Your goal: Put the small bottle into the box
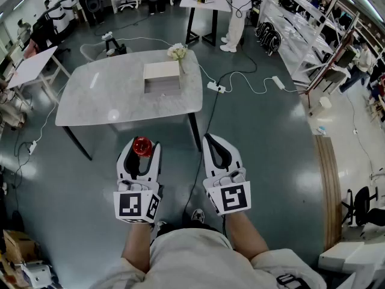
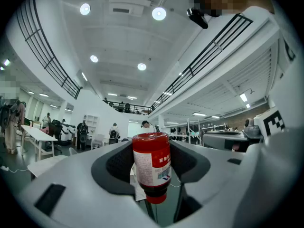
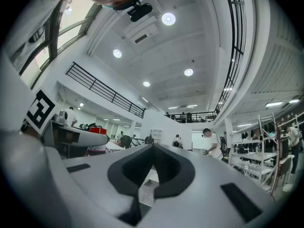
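Small bottle [image 2: 151,167]: red with a white label, clamped between the jaws of the left gripper [image 1: 144,143], cap end toward the gripper's body; the label print is too small to read.
Hidden: from the head view only the bottle's round red end shows; the inside of the box [image 1: 161,71] is hard to make out.
Surroundings: the box sits on a pale table [image 1: 102,95] beside flowers [image 1: 177,52]; a power strip [image 1: 215,87] lies on the floor.
Position: the bottle is held over the floor, well short of table and box.
Right gripper [image 1: 212,140]: jaws together, nothing between them.
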`<action>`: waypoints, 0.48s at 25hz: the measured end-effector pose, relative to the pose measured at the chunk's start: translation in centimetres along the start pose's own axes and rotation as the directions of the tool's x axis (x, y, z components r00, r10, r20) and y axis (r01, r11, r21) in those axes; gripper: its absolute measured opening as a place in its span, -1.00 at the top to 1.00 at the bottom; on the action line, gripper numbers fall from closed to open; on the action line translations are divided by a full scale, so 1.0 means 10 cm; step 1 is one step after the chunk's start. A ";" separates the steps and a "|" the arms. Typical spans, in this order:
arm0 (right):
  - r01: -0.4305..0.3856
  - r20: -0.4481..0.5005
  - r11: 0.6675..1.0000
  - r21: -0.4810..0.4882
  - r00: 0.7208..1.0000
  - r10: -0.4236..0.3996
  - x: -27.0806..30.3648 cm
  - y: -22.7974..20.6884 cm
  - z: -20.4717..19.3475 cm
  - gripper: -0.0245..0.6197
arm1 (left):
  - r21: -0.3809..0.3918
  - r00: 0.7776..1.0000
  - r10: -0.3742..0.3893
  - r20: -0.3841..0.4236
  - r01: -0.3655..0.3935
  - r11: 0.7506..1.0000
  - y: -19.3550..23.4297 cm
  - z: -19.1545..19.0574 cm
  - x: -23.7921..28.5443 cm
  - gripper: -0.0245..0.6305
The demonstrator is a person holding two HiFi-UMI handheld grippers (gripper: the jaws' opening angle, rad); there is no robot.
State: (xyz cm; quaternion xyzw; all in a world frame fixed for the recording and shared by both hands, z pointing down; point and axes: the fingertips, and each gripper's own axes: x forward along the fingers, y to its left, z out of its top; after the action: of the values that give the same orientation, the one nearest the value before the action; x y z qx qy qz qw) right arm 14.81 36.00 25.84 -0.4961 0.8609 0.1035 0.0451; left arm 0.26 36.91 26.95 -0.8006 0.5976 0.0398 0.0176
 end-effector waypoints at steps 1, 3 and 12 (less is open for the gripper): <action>-0.008 -0.009 1.000 0.009 1.000 0.008 -0.01 -0.01 -0.03 0.85 | -0.003 1.000 0.000 0.000 0.000 1.000 -0.03 -0.01 0.01 0.19; -0.020 -0.024 1.000 0.023 0.999 0.020 -0.02 -0.03 -0.09 0.85 | -0.006 1.000 0.001 0.000 -0.001 1.000 -0.08 -0.04 0.03 0.19; -0.031 -0.042 0.997 0.073 0.999 0.034 0.00 -0.23 -0.36 0.85 | -0.001 0.999 0.016 -0.048 -0.016 1.000 -0.24 -0.26 0.11 0.19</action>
State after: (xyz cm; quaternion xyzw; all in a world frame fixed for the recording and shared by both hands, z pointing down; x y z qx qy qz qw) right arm 16.93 34.08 29.00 -0.4821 0.8728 0.0623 0.0428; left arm 2.95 36.34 29.37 -0.7965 0.6042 0.0212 0.0022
